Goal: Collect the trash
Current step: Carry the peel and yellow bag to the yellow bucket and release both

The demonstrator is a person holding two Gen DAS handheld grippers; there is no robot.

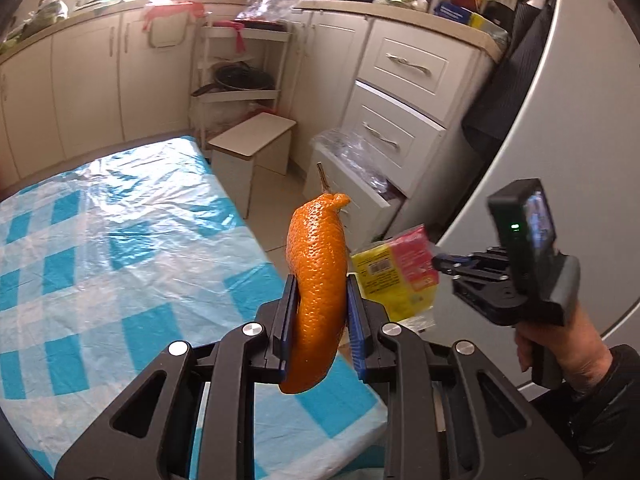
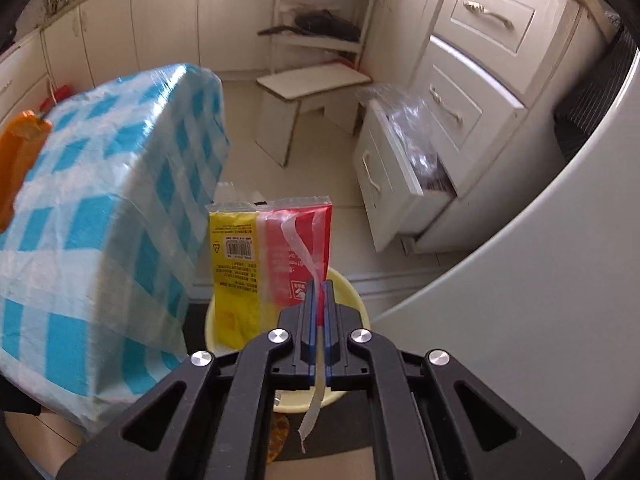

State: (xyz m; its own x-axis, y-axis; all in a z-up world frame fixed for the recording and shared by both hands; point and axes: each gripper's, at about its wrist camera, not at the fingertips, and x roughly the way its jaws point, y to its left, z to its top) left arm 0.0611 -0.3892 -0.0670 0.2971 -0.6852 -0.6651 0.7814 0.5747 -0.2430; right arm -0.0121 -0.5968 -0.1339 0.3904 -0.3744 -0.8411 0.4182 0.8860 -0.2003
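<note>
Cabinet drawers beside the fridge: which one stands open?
The lowest drawer, pulled out and stuffed with clear plastic bags; the drawers above it sit shut.

A blue and white checked cloth [image 1: 120, 248] covers the surface at the left of the frame. A small white stool [image 1: 256, 140] stands on the floor near the middle. To its right are white drawers [image 1: 400, 92], the bottom one pulled open. A shelf rack [image 1: 240, 64] with a dark pan [image 1: 244, 78] stands behind the stool.
</note>
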